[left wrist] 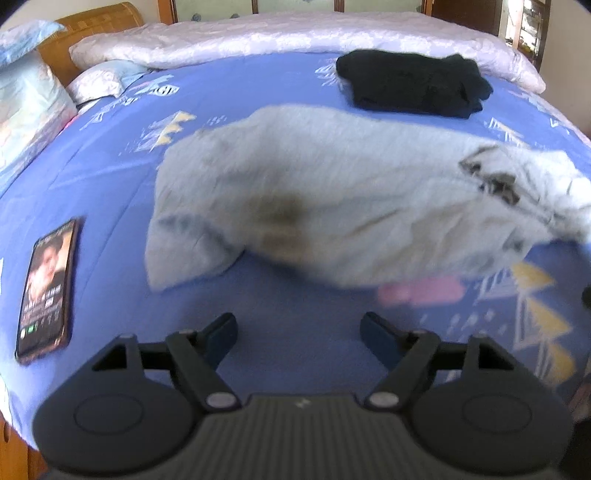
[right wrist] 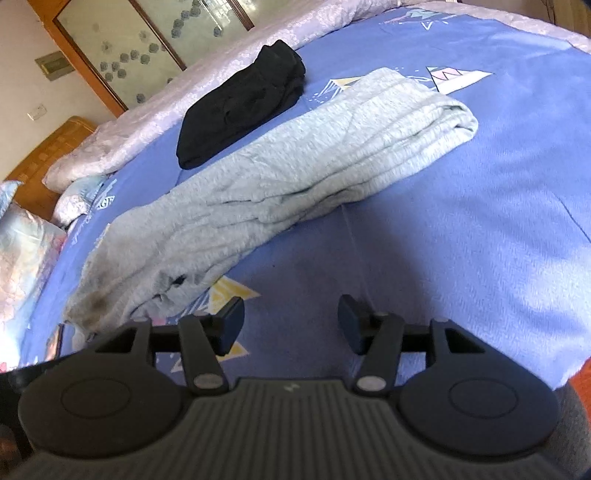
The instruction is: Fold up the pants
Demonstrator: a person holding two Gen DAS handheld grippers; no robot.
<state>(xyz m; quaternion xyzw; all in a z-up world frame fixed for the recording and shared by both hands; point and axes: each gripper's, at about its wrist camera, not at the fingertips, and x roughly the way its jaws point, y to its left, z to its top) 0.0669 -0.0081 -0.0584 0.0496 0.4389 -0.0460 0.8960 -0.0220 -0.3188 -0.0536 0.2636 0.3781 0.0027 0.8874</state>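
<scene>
Light grey pants (left wrist: 332,192) lie folded lengthwise on the blue bedspread, with a brownish stain near the middle of the left wrist view. In the right wrist view the same pants (right wrist: 280,177) run from the near left to a doubled-over end at the far right. My left gripper (left wrist: 298,332) is open over bare bedspread, just short of the pants' near edge, with nothing between its fingers. My right gripper (right wrist: 291,323) is open too, empty, its left finger close beside the pants' near end.
A folded black garment (left wrist: 413,83) lies beyond the pants; it also shows as the black garment (right wrist: 240,107). A phone (left wrist: 46,288) rests on the bed at the left. A pale quilt (left wrist: 295,33) and pillows (left wrist: 26,99) line the far side and headboard.
</scene>
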